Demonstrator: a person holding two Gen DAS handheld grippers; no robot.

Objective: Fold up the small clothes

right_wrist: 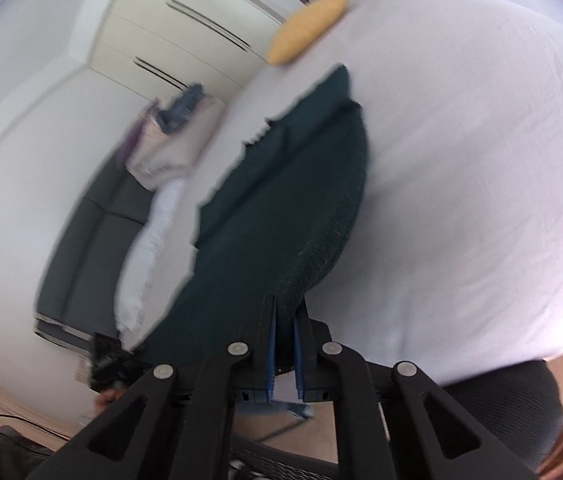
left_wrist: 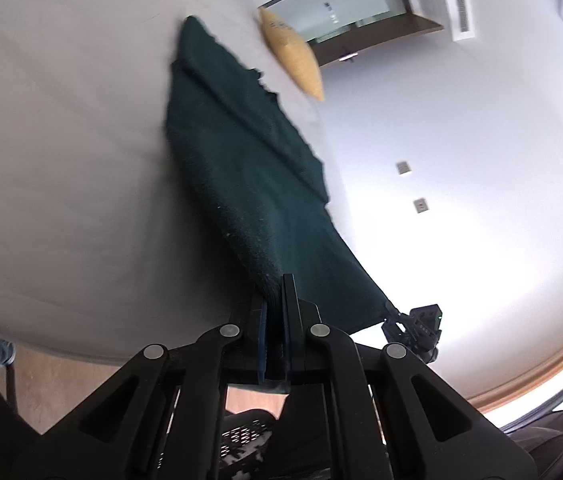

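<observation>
Item: dark green knitted garment point(left_wrist: 249, 168), one piece, small. Location: lying lengthwise on a white bed point(left_wrist: 61, 160), its far end flat on the sheet, its near edge lifted off the surface and stretched between the two grippers. Left gripper point(left_wrist: 275, 300): clenched on the near corner of the garment, cloth pinched between the blue-lined pads, jaws nearly together. Right gripper point(right_wrist: 285, 312): likewise clenched on the garment's near edge, a fold of the knit caught between its blue pads. In the left wrist view, the right gripper appears small at the far lower corner of the raised edge; in the right wrist view, the left gripper shows dimly at lower left, with part of a hand beneath it. The garment's far side edge looks ragged or scalloped; both views are motion-blurred, so the detail is uncertain. Other items: yellow cushion point(left_wrist: 293, 52) on the bed beyond the garment, apart from it; pile of clothes point(right_wrist: 177, 132) at the bed's side; white wardrobe point(right_wrist: 185, 32) behind.
</observation>
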